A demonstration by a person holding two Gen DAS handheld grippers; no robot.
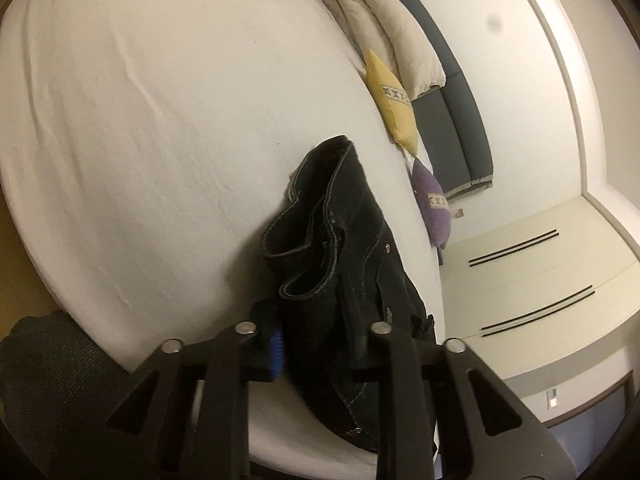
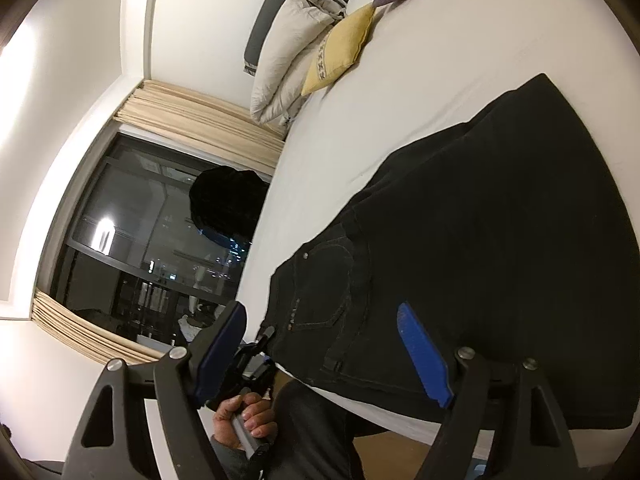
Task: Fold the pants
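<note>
From my left gripper I see white bed sheet filling the left, the black pants bunched near the bed's edge with my pads pinching their waist, then a yellow cushion and white wall. My right gripper stands spread over the pants' waist, a dark window at left.

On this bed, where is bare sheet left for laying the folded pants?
Free: the wide white sheet between the black pants and the bed's far edge. Crowded: the head end, where the yellow cushion, purple cushion and rolled duvet sit.
</note>
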